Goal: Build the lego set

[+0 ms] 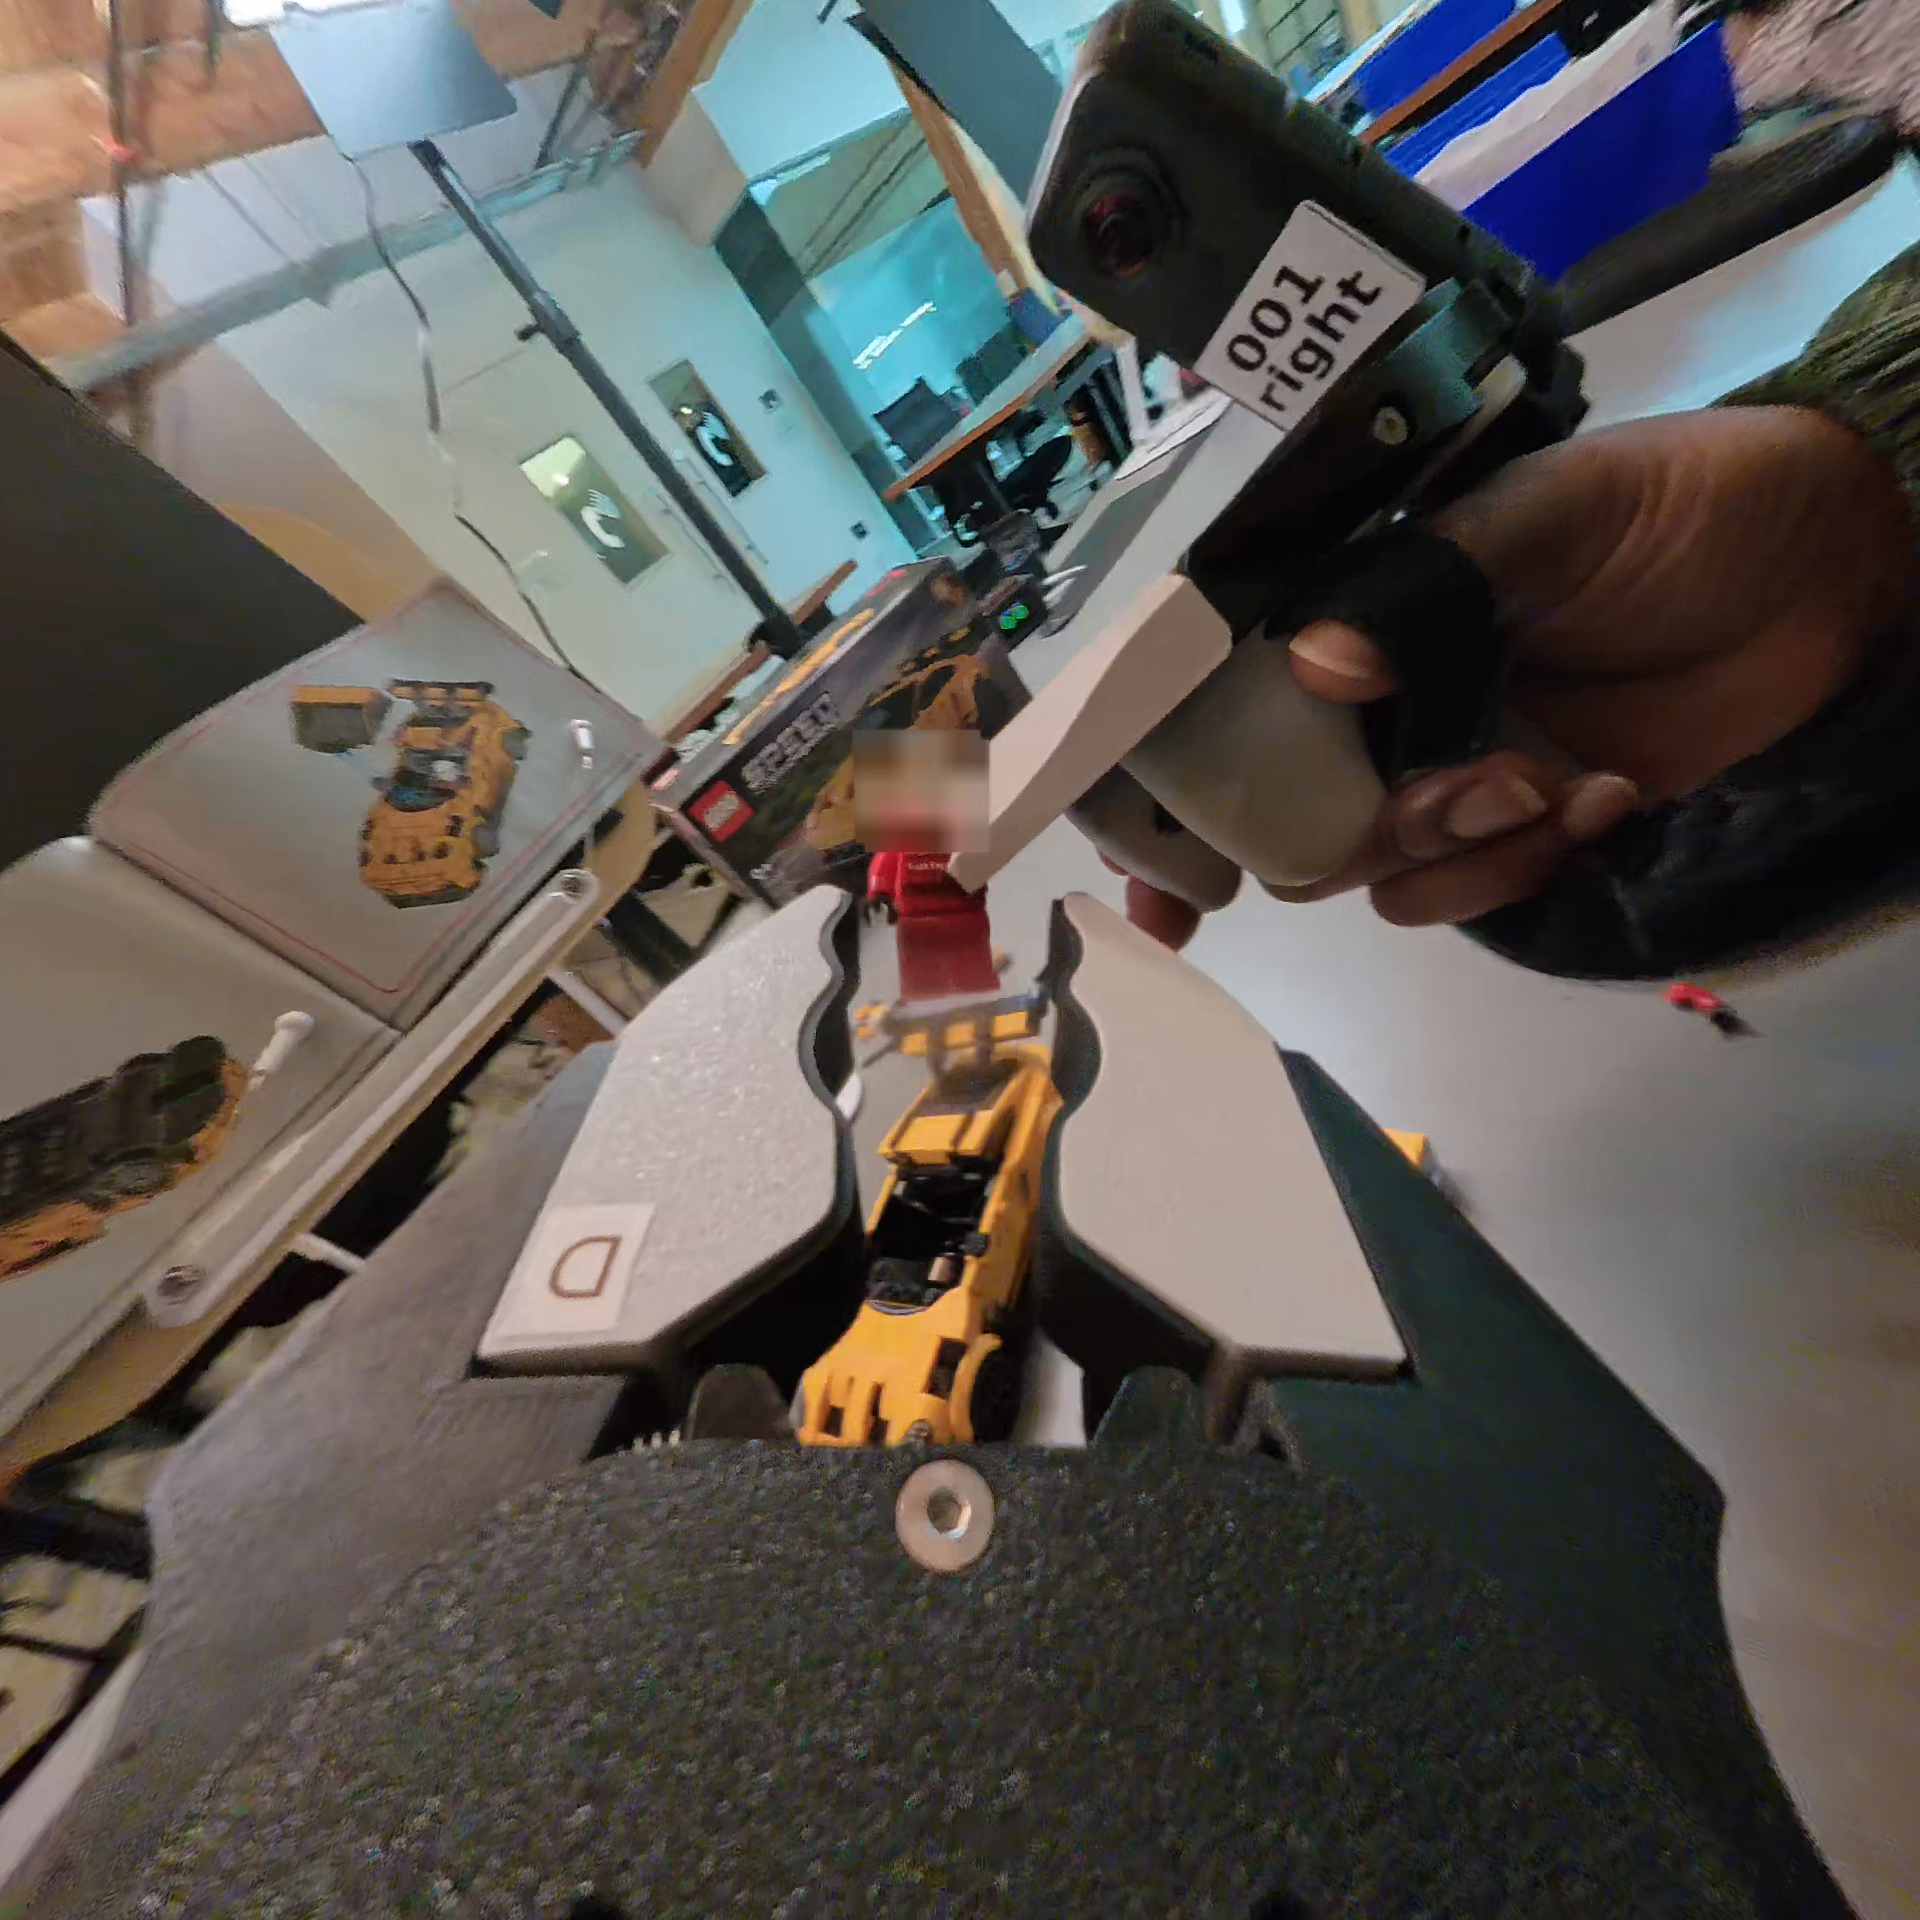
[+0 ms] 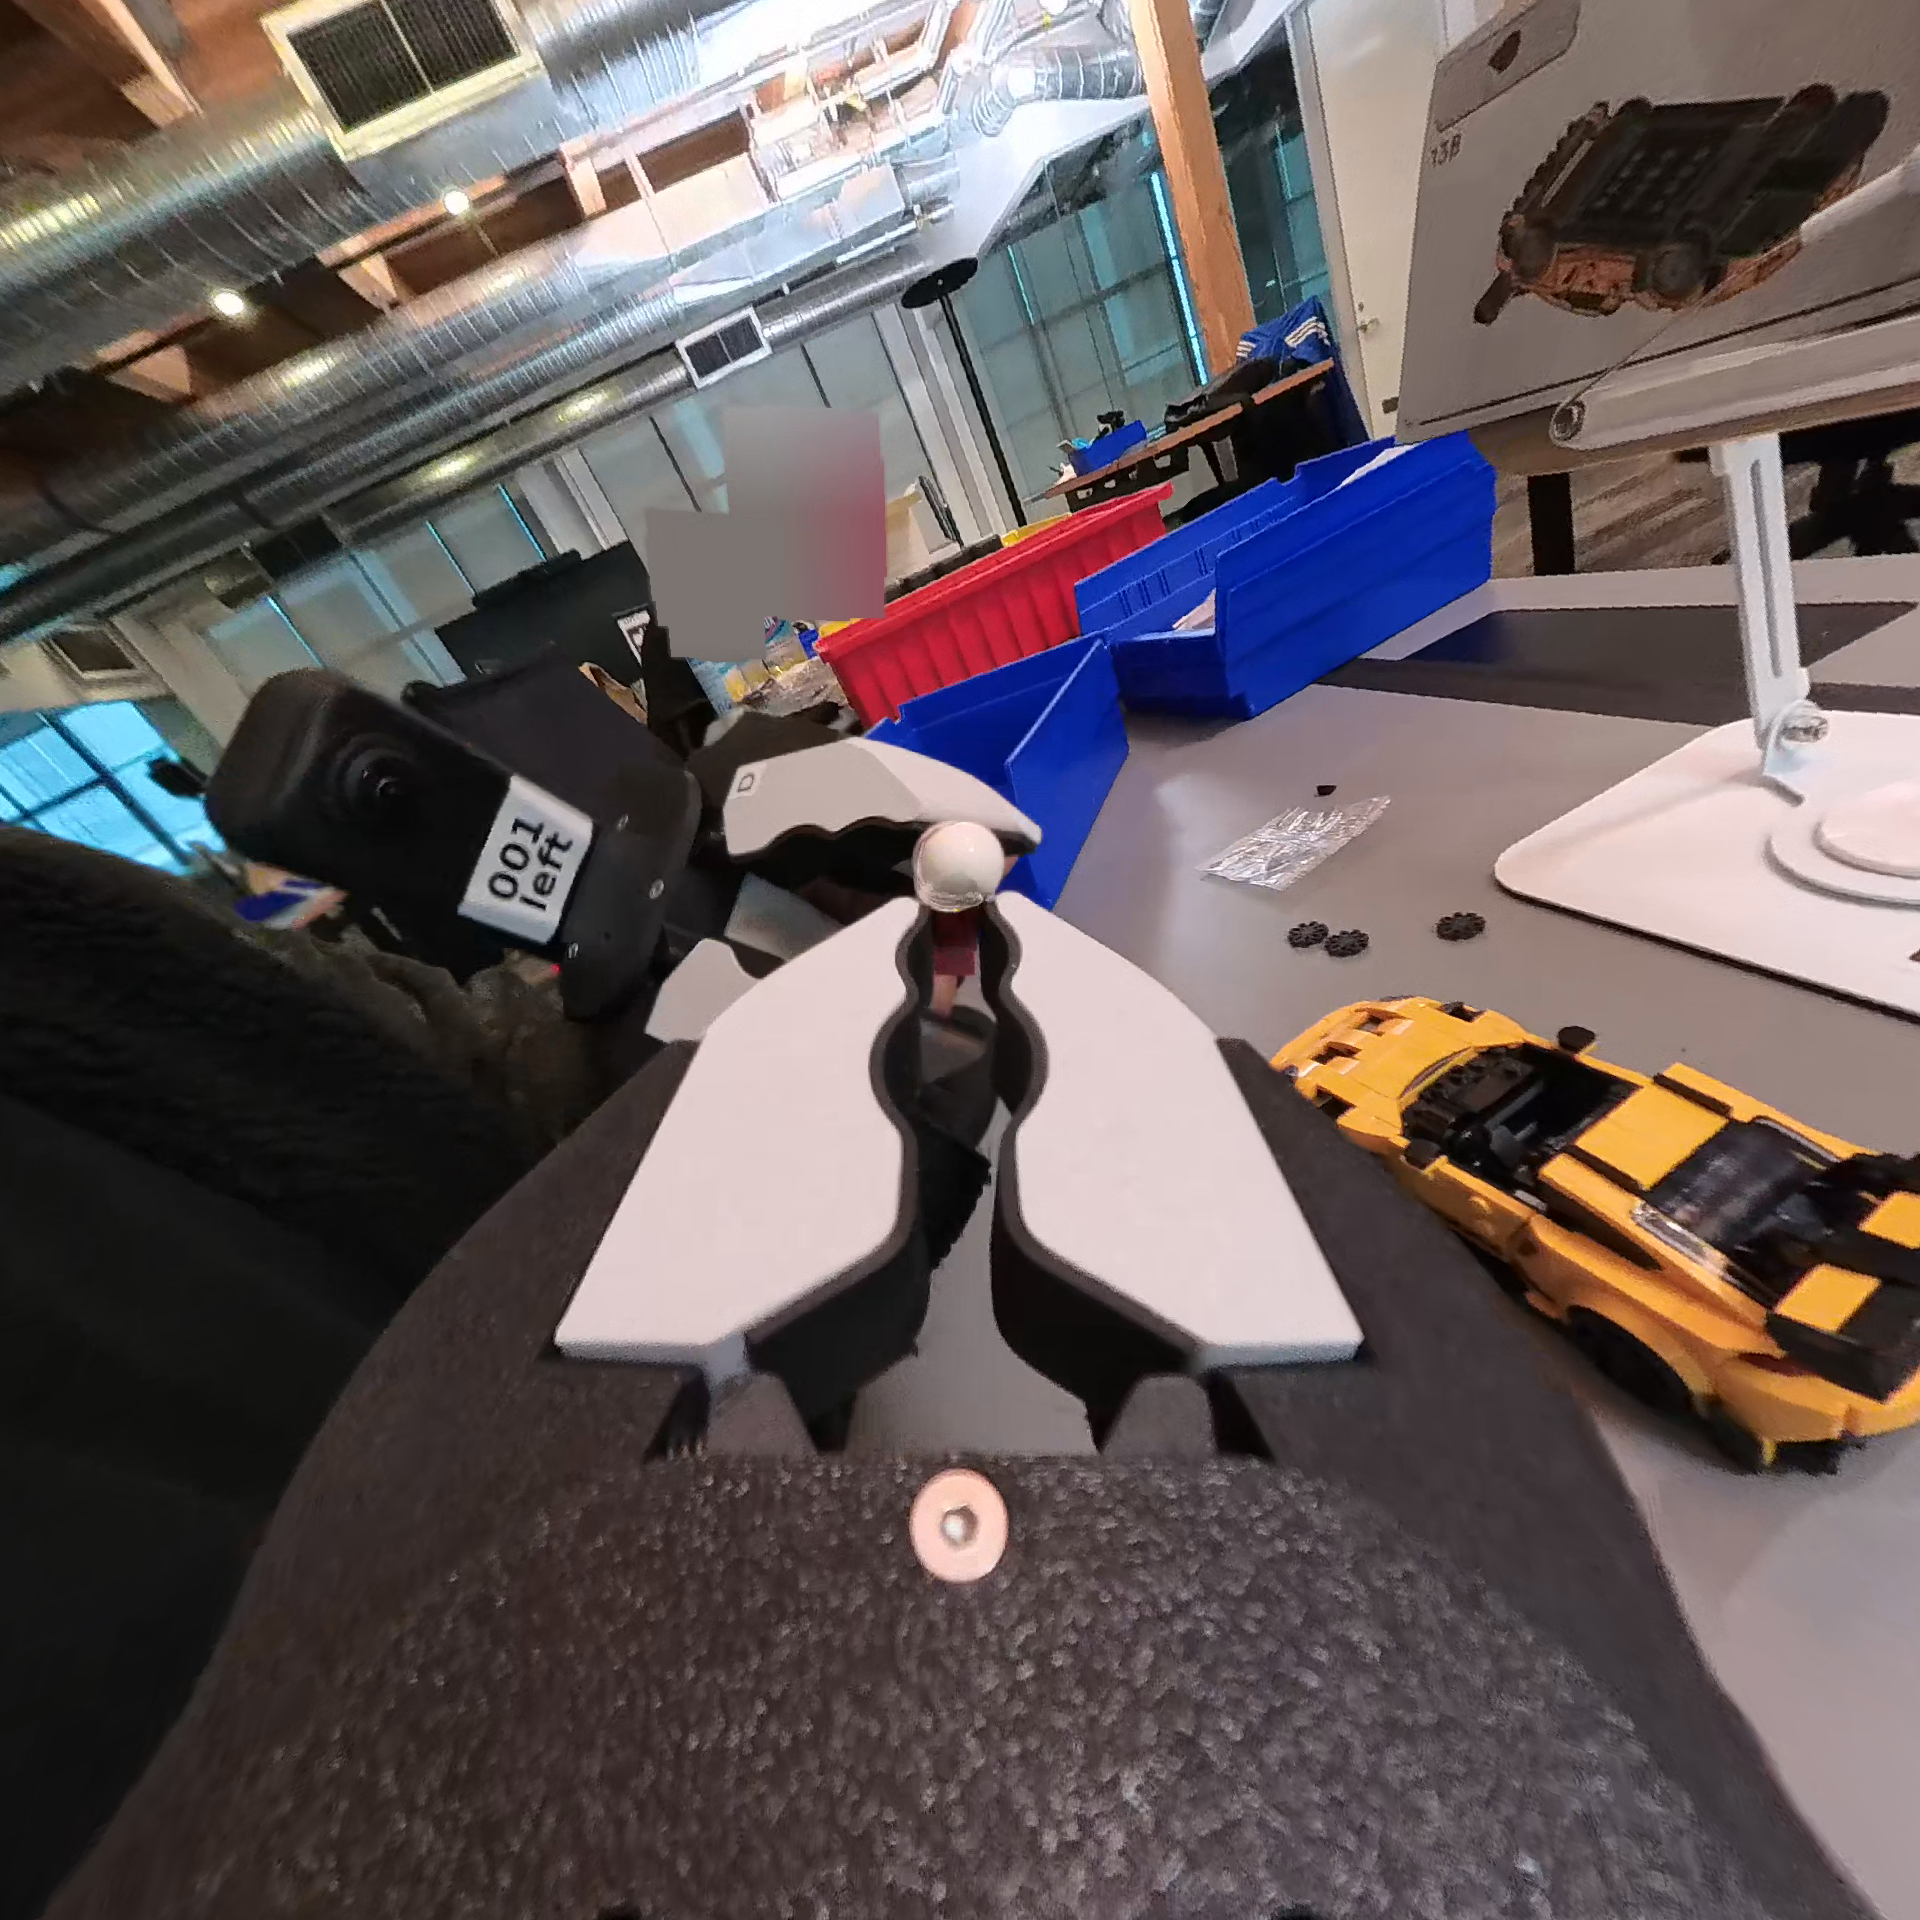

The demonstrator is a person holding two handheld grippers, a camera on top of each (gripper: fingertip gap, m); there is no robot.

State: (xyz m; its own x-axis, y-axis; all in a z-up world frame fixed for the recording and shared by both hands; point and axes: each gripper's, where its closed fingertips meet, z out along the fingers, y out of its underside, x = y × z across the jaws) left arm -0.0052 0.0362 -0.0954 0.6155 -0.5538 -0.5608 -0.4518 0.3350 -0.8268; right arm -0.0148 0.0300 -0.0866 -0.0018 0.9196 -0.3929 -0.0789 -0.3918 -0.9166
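Right gripper (image 2: 956, 935): jaws nearly closed, clamped on the red torso of the minifig (image 2: 954, 948). The minifig's long axis runs along the fingers, with the white helmet (image 2: 961, 860) sticking out past the tips. It is held in the air, off the table (image 2: 1351, 790).

Left gripper (image 1: 954, 914): jaws parted and holding nothing. The tips sit either side of the minifig with a gap on both sides, and one finger is just over the helmet.

Car (image 2: 1621, 1195): on the table, right of the right gripper and well apart from the minifig. Its long axis runs from far-left to near-right, and the cockpit (image 2: 1507, 1117) is open on top.

My read is that the minifig goes in the cockpit. The right gripper is nearer and already has it, so the move is right and down. The left gripper looks placed to press the helmet on, or to steady the car.
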